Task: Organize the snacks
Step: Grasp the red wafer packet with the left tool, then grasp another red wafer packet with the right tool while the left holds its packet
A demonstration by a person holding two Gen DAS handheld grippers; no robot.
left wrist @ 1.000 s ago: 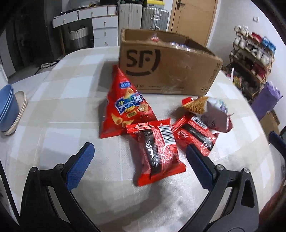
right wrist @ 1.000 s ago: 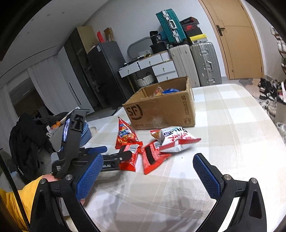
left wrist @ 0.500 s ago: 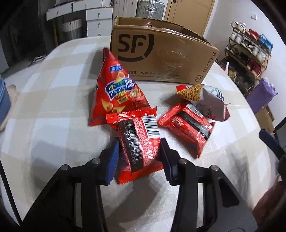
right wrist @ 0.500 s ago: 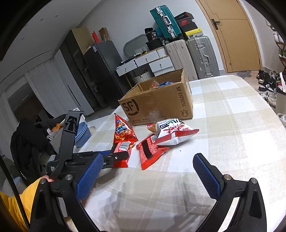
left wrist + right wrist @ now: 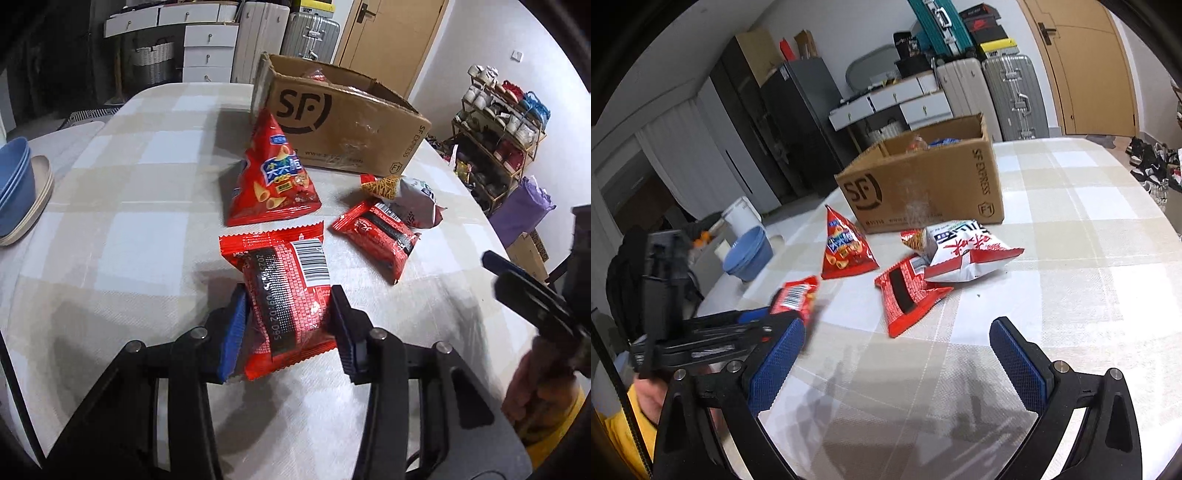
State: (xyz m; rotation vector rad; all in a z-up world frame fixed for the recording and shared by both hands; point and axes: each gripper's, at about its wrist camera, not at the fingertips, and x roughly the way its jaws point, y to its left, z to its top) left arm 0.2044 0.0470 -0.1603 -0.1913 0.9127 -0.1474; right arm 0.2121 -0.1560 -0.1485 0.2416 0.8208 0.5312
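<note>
My left gripper point(image 5: 290, 326) is shut on a red snack packet with a barcode point(image 5: 286, 295) and holds it lifted off the table; it also shows in the right wrist view point(image 5: 796, 297). A red triangular crisp bag point(image 5: 271, 181) stands behind it. A second red packet point(image 5: 375, 234) and a white-and-red bag point(image 5: 417, 199) lie to the right. The open SF cardboard box point(image 5: 343, 122) holds some snacks. My right gripper point(image 5: 897, 362) is open and empty above the table, short of the second red packet point(image 5: 907, 293).
Stacked blue bowls point(image 5: 14, 177) sit at the table's left edge. The checked tablecloth point(image 5: 1071, 258) stretches to the right. A shoe rack point(image 5: 502, 129) stands off the table's right side. Drawers and suitcases point(image 5: 993, 96) stand behind the box.
My left gripper closed on the barcode packet and has lifted it up and back toward me. The right gripper has moved slightly closer to the snacks, still open.
</note>
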